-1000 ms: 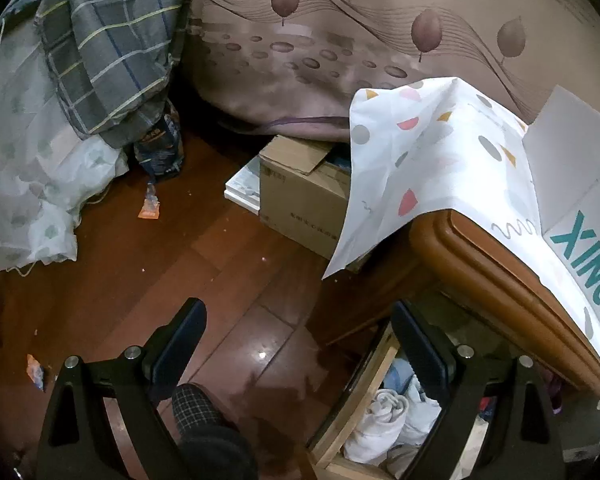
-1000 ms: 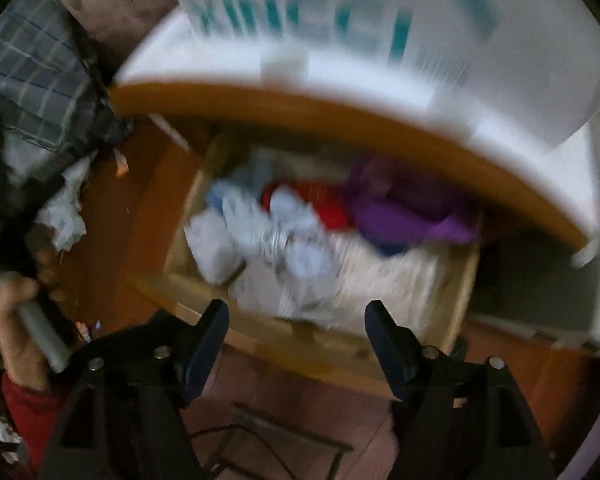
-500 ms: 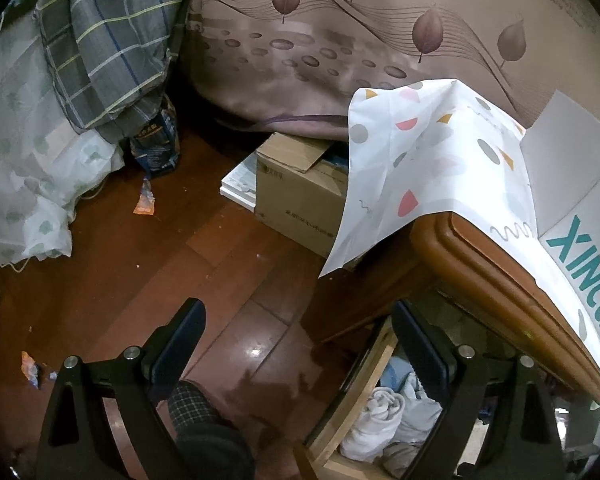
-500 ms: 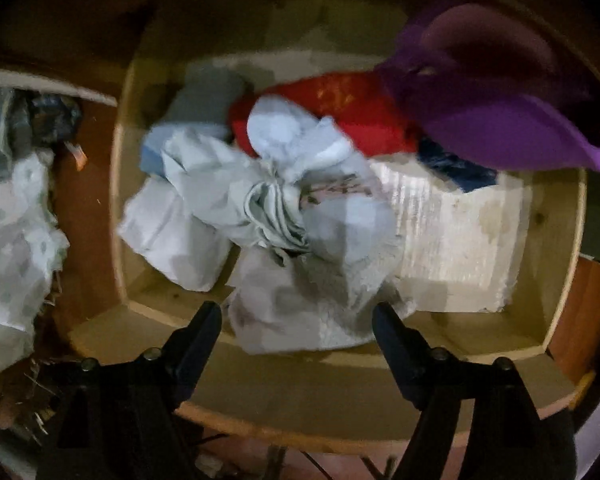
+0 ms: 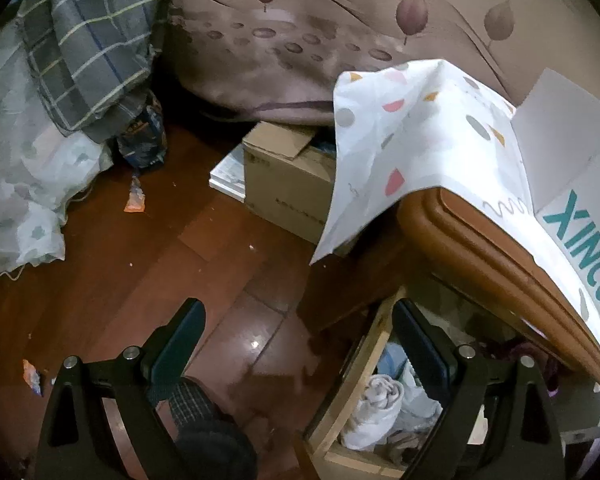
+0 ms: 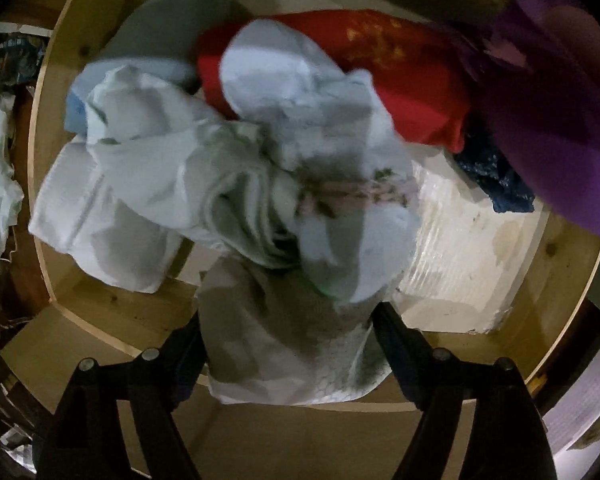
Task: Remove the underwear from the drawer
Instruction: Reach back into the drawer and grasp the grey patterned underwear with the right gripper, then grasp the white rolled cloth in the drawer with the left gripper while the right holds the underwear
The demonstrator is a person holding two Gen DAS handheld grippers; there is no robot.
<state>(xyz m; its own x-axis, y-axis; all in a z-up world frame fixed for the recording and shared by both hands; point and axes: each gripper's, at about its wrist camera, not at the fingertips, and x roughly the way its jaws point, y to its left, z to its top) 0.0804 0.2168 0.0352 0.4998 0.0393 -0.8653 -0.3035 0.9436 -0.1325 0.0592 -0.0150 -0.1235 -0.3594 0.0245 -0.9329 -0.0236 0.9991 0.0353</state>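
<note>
The wooden drawer [image 6: 540,280] is pulled open and holds crumpled underwear: a pale white and grey heap [image 6: 228,184] in the middle, a red piece [image 6: 412,92] behind it, a purple piece [image 6: 548,128] at the right. My right gripper [image 6: 288,320] is open, low inside the drawer, its fingers on either side of a grey-white piece [image 6: 284,344]. My left gripper [image 5: 296,324] is open and empty above the floor, left of the drawer [image 5: 356,376], where white underwear [image 5: 376,408] shows.
A nightstand top [image 5: 492,240] covered by a patterned white cloth [image 5: 412,136] overhangs the drawer. A cardboard box [image 5: 288,176] stands on the wooden floor [image 5: 140,272]. A bed with brown bedding [image 5: 340,40] is behind, and plaid and pale fabric [image 5: 60,80] hangs at the left.
My right gripper has dropped from above the drawer down into it, onto the pale heap of underwear. My left gripper has shifted only slightly.
</note>
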